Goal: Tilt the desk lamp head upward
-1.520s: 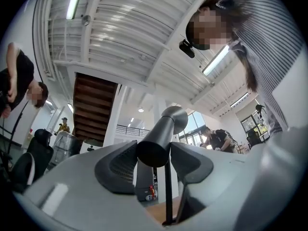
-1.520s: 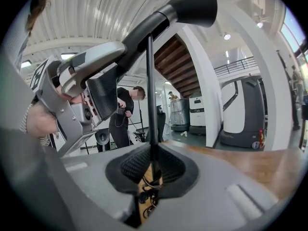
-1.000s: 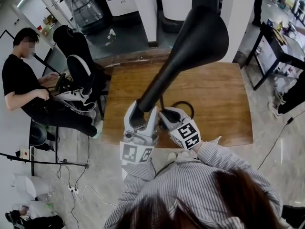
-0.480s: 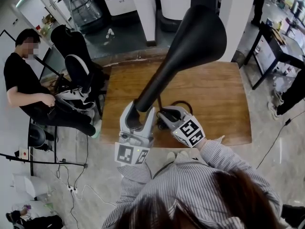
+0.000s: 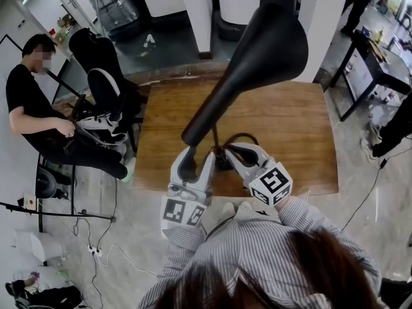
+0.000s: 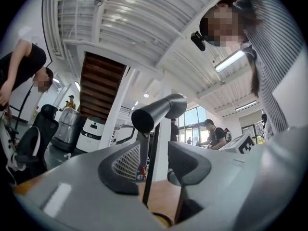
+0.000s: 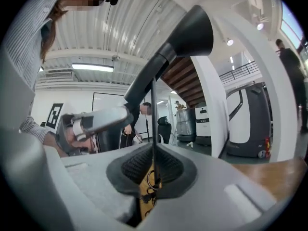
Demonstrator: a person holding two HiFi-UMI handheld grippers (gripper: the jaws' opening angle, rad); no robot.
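The black desk lamp's cone head (image 5: pixel 257 56) slants up, its wide mouth raised and its narrow rear end (image 5: pixel 188 135) low. In the left gripper view that rear end (image 6: pixel 147 119) hangs just above the jaws. My left gripper (image 5: pixel 196 159) sits right below it; its jaws are closing, with only the thin lamp pole (image 6: pixel 148 177) in the gap (image 6: pixel 154 160) and no pad touching it. My right gripper (image 5: pixel 230 154) is shut on the pole (image 7: pixel 154 124), its pads (image 7: pixel 139 170) closed round it low down.
The lamp stands near the front edge of a wooden table (image 5: pixel 290 127), with its black cable (image 5: pixel 241 139) looped beside it. A seated person (image 5: pixel 35 108) and a black chair (image 5: pixel 106 89) are at the left. Another table (image 5: pixel 376 63) stands at the right.
The lamp head's narrow end was between the left jaws; now the left gripper has dropped back toward me and the end is free above it. The right gripper shifted slightly right.
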